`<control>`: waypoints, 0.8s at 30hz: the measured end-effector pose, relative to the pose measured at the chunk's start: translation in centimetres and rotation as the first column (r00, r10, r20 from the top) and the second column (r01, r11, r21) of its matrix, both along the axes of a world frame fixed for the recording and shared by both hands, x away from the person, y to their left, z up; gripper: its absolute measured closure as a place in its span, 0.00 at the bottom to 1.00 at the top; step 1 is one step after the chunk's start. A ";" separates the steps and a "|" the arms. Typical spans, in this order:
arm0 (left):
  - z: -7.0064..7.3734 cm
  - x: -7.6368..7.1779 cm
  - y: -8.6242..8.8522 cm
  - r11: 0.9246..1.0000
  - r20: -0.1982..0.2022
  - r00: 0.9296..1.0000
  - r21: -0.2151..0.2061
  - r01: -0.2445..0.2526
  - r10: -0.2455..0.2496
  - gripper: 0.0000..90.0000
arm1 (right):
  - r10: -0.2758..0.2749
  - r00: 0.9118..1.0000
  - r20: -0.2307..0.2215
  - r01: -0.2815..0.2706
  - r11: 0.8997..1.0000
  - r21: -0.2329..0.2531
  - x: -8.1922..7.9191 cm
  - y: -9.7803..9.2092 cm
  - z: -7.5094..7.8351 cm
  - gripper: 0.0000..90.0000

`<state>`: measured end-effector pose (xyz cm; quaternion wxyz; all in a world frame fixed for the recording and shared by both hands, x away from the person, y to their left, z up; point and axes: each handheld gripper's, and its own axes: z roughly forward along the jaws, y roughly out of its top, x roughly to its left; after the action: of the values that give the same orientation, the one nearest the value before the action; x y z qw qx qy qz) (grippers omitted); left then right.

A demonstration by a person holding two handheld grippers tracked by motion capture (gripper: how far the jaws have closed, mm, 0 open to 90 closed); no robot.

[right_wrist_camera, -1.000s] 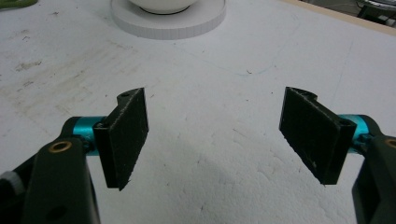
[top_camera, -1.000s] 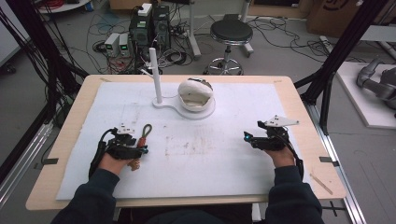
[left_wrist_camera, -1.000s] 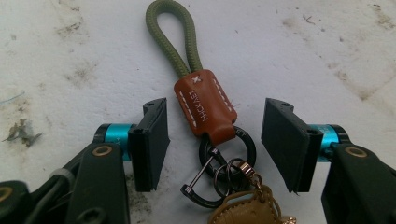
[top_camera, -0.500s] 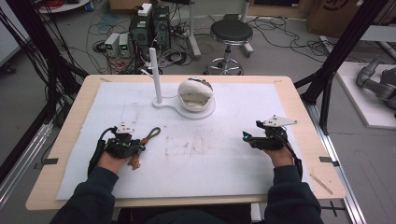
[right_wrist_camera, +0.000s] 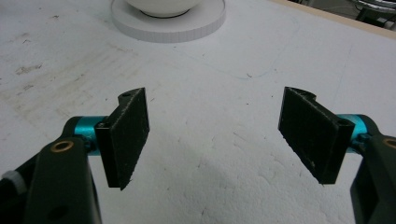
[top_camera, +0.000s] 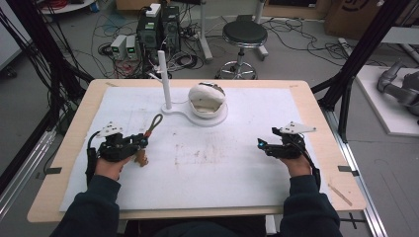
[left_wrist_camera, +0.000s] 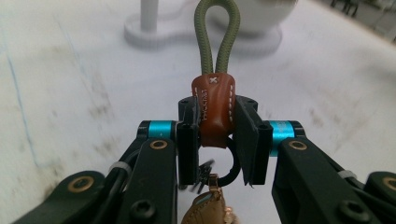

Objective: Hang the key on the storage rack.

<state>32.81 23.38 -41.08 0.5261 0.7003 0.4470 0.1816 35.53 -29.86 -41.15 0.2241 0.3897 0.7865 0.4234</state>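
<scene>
Stamped lettering, too blurred to read, runs down the brown leather tab (left_wrist_camera: 213,108) of a keychain with an olive cord loop (left_wrist_camera: 217,32). Left claw (left_wrist_camera: 215,140) clamps that tab above the bench (top_camera: 316,106); right claw (right_wrist_camera: 224,135) stands apart.

Workshop floor behind a wooden table (top_camera: 316,106)
Grey floor strewn with cables (top_camera: 296,29); a black round stool (top_camera: 243,35), stacked electronics boxes (top_camera: 158,27), black frame posts (top_camera: 363,52), perhaps cardboard (top_camera: 353,15) at far right

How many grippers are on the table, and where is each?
2: the left gripper at the table's left, shut on the keychain; the right gripper at the right, open and holding nothing.
</scene>
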 end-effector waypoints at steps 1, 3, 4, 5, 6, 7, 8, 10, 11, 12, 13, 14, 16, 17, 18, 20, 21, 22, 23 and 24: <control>0.3 -0.1 0.1 1.000 0.026 1.000 -0.009 -0.001 0.001 0.79 | -0.002 1.000 0.000 0.002 1.000 0.001 0.0 0.0 0.0 0.28; 0.8 -0.3 0.2 1.000 0.062 0.998 -0.027 -0.005 0.006 0.79 | -0.003 1.000 0.003 0.003 1.000 0.008 0.0 -0.1 0.1 0.28; 1.1 -0.3 0.3 0.999 0.079 0.997 -0.041 -0.001 0.004 0.79 | -0.005 1.000 0.004 0.005 1.000 0.017 0.0 -0.2 0.1 0.28; 1.2 -0.3 0.3 0.999 0.090 0.996 -0.047 -0.002 0.007 0.79 | -0.005 1.000 0.004 0.005 1.000 0.017 0.0 -0.2 0.1 0.28; 1.8 -0.3 0.4 0.998 0.110 0.994 -0.055 0.003 0.003 0.79 | -0.009 1.000 0.004 0.009 1.000 0.024 0.0 -0.2 0.1 0.28; 1.8 -0.3 0.4 0.998 0.110 0.994 -0.055 0.003 0.003 0.79 | -0.009 1.000 0.004 0.009 1.000 0.024 0.0 -0.2 0.1 0.28; 2.0 -0.2 0.5 0.998 0.117 0.993 -0.058 0.004 0.003 0.79 | -0.011 1.000 0.008 0.010 0.999 0.030 0.0 -0.3 0.2 0.28; 3.0 0.0 0.5 0.997 0.144 0.989 -0.072 -0.006 0.016 0.79 | -0.017 1.000 0.005 0.017 0.999 0.038 0.0 -0.4 0.2 0.28; 3.0 0.0 0.5 0.997 0.144 0.989 -0.072 -0.006 0.016 0.79 | -0.017 1.000 0.005 0.017 0.999 0.038 0.0 -0.4 0.2 0.28; 3.4 0.2 0.5 0.998 0.154 0.988 -0.064 -0.005 0.015 0.79 | -0.017 1.000 0.004 0.016 0.999 0.037 0.0 -0.4 0.2 0.28; 3.8 0.3 0.5 0.998 0.162 0.987 -0.058 -0.005 0.015 0.79 | -0.016 1.000 0.007 0.015 0.999 0.036 0.1 -0.4 0.2 0.28; 4.9 0.6 0.4 0.999 0.184 0.983 -0.053 -0.009 0.019 0.79 | -0.016 1.000 0.008 0.016 0.999 0.039 0.1 -0.4 0.2 0.28; 5.2 0.7 0.4 0.998 0.192 0.981 -0.054 -0.009 0.019 0.79 | -0.016 1.000 0.009 0.016 0.999 0.042 0.1 -0.4 0.2 0.28; 5.7 0.9 0.3 0.999 0.200 0.980 -0.051 -0.009 0.019 0.79 | -0.016 1.000 0.009 0.016 0.999 0.042 0.1 -0.4 0.2 0.28; 6.5 1.3 0.2 0.999 0.216 0.976 -0.047 -0.016 0.026 0.79 | -0.019 1.000 0.009 0.018 0.999 0.045 0.1 -0.5 0.2 0.28; 6.9 1.6 0.2 0.999 0.223 0.975 -0.047 -0.017 0.027 0.79 | -0.021 1.000 0.009 0.020 0.999 0.046 0.1 -0.5 0.2 0.28; 7.3 1.9 0.1 0.999 0.229 0.973 -0.045 -0.022 0.032 0.79 | -0.020 1.000 0.008 0.020 0.999 0.046 0.1 -0.5 0.2 0.28; 7.6 2.1 0.0 0.999 0.233 0.972 -0.047 -0.024 0.034 0.79 | -0.021 1.000 0.008 0.020 0.999 0.047 0.1 -0.5 0.2 0.28; 7.8 2.4 -0.1 0.999 0.238 0.970 -0.046 -0.028 0.038 0.79 | -0.019 1.000 0.008 0.019 0.999 0.047 0.1 -0.5 0.2 0.28; 8.1 2.6 -0.1 0.999 0.242 0.970 -0.043 -0.030 0.040 0.79 | -0.020 1.000 0.007 0.019 0.999 0.049 0.1 -0.5 0.2 0.28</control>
<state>35.42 23.24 -32.99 0.5869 0.6545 0.3951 0.2664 35.66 -30.37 -40.94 0.2213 0.4013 0.7712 0.4418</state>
